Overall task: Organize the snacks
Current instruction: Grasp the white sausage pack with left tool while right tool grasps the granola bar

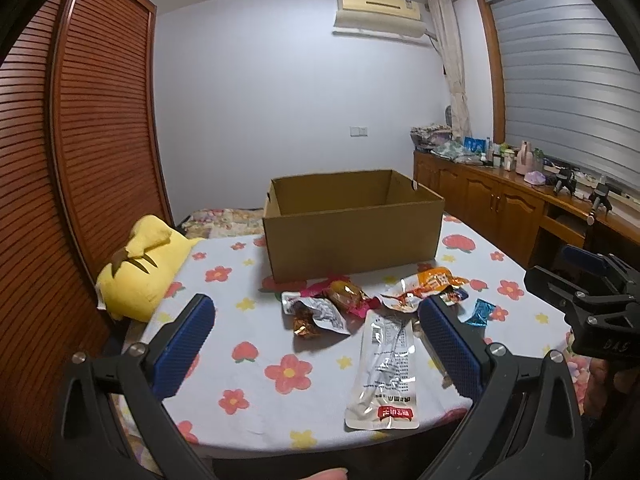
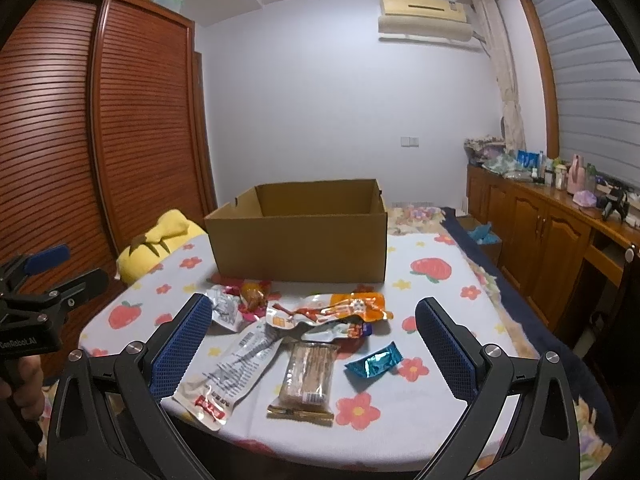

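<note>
Both grippers hung wide apart and empty over the near edge of the table: the left gripper above a long silver packet, the right gripper above a biscuit pack and a blue foil sweet. Only the right wrist view showed the biscuit pack; in the left wrist view a blue finger pad covered that spot. Bare flowered cloth lay open on either side of the snacks. Farther in, an orange packet and several crumpled wrappers overlapped, hard to tell apart. Behind them stood an open cardboard box, its floor hidden by the front wall. A yellow plush toy leaned at the table's left edge, against the wardrobe.
</note>
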Tool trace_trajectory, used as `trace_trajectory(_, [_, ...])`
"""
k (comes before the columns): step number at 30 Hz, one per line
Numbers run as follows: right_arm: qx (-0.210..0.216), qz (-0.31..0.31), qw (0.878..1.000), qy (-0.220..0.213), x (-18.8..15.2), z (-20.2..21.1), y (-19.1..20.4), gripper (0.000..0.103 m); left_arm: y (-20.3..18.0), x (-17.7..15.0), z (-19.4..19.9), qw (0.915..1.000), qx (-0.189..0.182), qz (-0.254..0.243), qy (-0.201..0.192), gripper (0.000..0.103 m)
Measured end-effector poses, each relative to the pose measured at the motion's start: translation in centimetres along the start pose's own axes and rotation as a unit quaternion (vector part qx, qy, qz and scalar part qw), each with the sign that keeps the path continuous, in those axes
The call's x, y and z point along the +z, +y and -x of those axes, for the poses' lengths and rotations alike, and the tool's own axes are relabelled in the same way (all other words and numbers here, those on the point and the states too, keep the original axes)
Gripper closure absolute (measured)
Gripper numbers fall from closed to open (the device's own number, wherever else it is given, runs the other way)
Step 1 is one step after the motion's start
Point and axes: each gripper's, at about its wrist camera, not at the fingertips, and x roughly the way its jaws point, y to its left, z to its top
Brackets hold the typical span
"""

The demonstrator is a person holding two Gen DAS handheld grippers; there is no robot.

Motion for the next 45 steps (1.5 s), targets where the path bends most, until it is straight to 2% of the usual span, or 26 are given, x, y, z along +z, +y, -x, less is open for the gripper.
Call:
trace_trajectory(6, [-0.002,0.007,0.999,0.032,-0.9,-2.1,-0.9,0.000,-0.5,-0.7,-2.7,0.9996,-0.015,-0.005,0.022,0.000])
trace_trajectory(14, [0.015,0.014,0.997,0.080,-2.3,-4.3,-2.8,0.007,-2.3,-1.8,-6.1,0.9961,-0.057,-0.026,0.062,0.001])
trace_trajectory(20, [0.033,0.017,0.993,0.108,-2.7,-5.3,-3.5,0.013,-3.6,-3.1,-9.2,0.9879,-0.096,-0.031,0.118,0.005])
trace_trajectory(25, [0.047,0.022,0.990,0.132,-3.1,-6.5,-3.4,0.021,-4.4,-4.0,-11.1,0.9818,-0.111,-0.044,0.147,0.013])
trace_trajectory(30, [0.074,0.023,0.983,0.167,-3.6,-8.2,-2.8,0.028,-4.4,-4.8,-13.0,0.9725,-0.131,-0.038,0.189,0.017])
trace_trajectory(39, [0.115,0.018,0.966,0.233,-4.9,-12.4,-1.7,0.033,-4.1,-5.5,-13.6,0.9655,-0.146,-0.033,0.214,0.019])
trace_trajectory(42, [0.122,0.016,0.961,0.247,-5.2,-13.2,-1.5,0.045,-4.1,-5.6,-13.8,0.9631,-0.153,-0.036,0.219,0.019])
trace_trajectory(45, [0.115,0.018,0.960,0.255,-5.3,-13.8,-1.5,0.045,-4.3,-5.6,-14.2,0.9596,-0.165,-0.034,0.225,0.024])
